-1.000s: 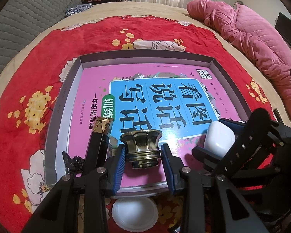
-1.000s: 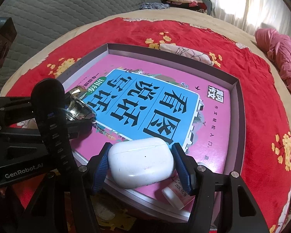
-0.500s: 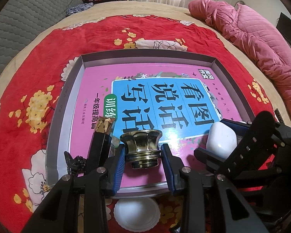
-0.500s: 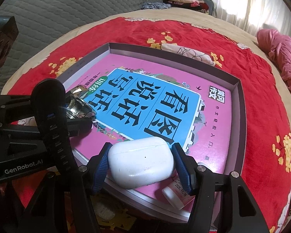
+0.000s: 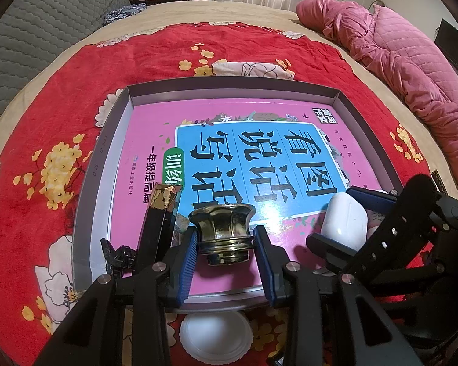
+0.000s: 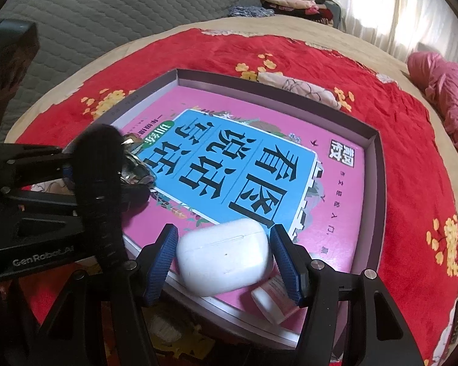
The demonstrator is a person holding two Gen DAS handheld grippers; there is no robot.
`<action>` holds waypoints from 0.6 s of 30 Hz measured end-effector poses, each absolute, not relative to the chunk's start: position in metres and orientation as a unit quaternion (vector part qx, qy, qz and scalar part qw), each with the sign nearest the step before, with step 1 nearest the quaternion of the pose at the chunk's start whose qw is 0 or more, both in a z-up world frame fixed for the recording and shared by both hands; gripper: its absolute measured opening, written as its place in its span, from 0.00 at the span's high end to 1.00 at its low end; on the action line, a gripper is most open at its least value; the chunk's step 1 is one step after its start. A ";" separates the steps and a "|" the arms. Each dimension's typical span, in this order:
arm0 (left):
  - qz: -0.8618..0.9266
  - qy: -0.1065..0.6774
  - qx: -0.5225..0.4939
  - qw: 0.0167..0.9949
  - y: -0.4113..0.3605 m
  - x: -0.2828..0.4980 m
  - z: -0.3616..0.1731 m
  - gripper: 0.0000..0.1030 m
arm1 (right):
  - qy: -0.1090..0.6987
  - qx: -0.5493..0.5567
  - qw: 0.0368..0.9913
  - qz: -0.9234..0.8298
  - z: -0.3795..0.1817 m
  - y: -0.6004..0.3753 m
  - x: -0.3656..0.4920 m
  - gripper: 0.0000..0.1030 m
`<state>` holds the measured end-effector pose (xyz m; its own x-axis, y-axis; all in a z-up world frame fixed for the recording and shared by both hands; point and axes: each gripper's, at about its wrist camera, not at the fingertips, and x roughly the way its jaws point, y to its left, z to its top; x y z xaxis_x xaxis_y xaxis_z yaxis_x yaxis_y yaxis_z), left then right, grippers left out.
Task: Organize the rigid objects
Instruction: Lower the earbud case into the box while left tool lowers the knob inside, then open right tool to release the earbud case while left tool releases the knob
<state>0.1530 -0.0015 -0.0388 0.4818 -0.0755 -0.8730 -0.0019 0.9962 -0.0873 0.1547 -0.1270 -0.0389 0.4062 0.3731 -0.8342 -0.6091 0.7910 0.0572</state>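
So this looks like the drop-off step of the tidy-up: both grippers are over the near edge of the grey tray (image 5: 107, 152), which sits on a red flowered cloth (image 5: 61, 91) and already has a pink-and-blue book (image 5: 259, 152) lying flat in it.

Starting on the left: a black stick with a gold faceted tip (image 5: 161, 213) is already in the tray's near left corner. Just beside it, the left gripper (image 5: 224, 244) has its blue pads around a brass flared cap (image 5: 223, 228). The pads look a touch slack on it, with a sliver of gap on each side, so the cap seems to be resting on the book cover rather than hanging in a firm clamp.

Moving right, the right gripper (image 6: 226, 253) sits around a white earbud case (image 6: 224, 256). Its fingers are clearly spread, with daylight on both sides of the case, which rests on the book at the tray's near edge. A small white-and-pink tube (image 6: 271, 299) lies just beside the case in the tray.

Next move is probably opening both wider and backing straight out without nudging either piece. A white round lid (image 5: 215, 335) outside the tray looks like the likely next pick.
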 end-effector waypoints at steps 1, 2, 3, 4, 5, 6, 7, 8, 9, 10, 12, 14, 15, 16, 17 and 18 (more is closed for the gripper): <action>-0.022 0.509 -0.038 0.860 -0.001 0.153 -0.039 0.64 | 0.455 -0.132 0.828 0.300 -0.038 -0.126 0.154 0.36; -0.022 0.509 -0.038 0.860 -0.002 0.153 -0.039 0.64 | 0.452 -0.135 0.829 0.301 -0.037 -0.126 0.153 0.35; -0.022 0.510 -0.038 0.859 -0.002 0.153 -0.039 0.64 | 0.449 -0.141 0.829 0.301 -0.036 -0.125 0.152 0.34; -0.023 0.510 -0.037 0.859 -0.002 0.153 -0.040 0.64 | 0.448 -0.145 0.830 0.299 -0.036 -0.124 0.151 0.34; -0.023 0.511 -0.036 0.859 -0.003 0.153 -0.040 0.64 | 0.447 -0.147 0.830 0.299 -0.035 -0.124 0.151 0.33; -0.023 0.511 -0.036 0.858 -0.003 0.153 -0.039 0.64 | 0.447 -0.147 0.830 0.299 -0.035 -0.124 0.151 0.33; -0.024 0.512 -0.035 0.858 -0.004 0.153 -0.039 0.64 | 0.447 -0.147 0.830 0.299 -0.035 -0.125 0.151 0.32; -0.024 0.512 -0.034 0.858 -0.005 0.153 -0.039 0.64 | 0.447 -0.147 0.831 0.298 -0.035 -0.127 0.152 0.32; -0.025 0.512 -0.033 0.858 -0.006 0.153 -0.039 0.64 | 0.447 -0.147 0.831 0.298 -0.035 -0.128 0.152 0.31; -0.026 0.513 -0.032 0.858 -0.006 0.153 -0.039 0.64 | 0.446 -0.148 0.831 0.297 -0.035 -0.129 0.152 0.31; -0.026 0.514 -0.031 0.857 -0.007 0.154 -0.039 0.64 | 0.445 -0.151 0.832 0.295 -0.035 -0.131 0.152 0.30; -0.027 0.515 -0.031 0.856 -0.007 0.154 -0.039 0.64 | 0.444 -0.151 0.833 0.295 -0.034 -0.133 0.152 0.30; -0.027 0.516 -0.032 0.856 -0.007 0.154 -0.038 0.64 | 0.443 -0.150 0.834 0.294 -0.033 -0.134 0.152 0.30; -0.027 0.517 -0.031 0.855 -0.007 0.155 -0.038 0.64 | 0.442 -0.150 0.834 0.294 -0.033 -0.134 0.152 0.29; -0.028 0.517 -0.031 0.855 -0.008 0.156 -0.038 0.64 | 0.440 -0.151 0.835 0.294 -0.032 -0.135 0.152 0.29; -0.029 0.519 -0.031 0.854 -0.009 0.157 -0.038 0.64 | 0.439 -0.153 0.836 0.293 -0.032 -0.135 0.152 0.29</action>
<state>0.1567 -0.0087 -0.0385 0.4602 -0.0808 -0.8841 0.0168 0.9965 -0.0823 0.1516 -0.1345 -0.0318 0.4435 0.3553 -0.8228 -0.6237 0.7816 0.0014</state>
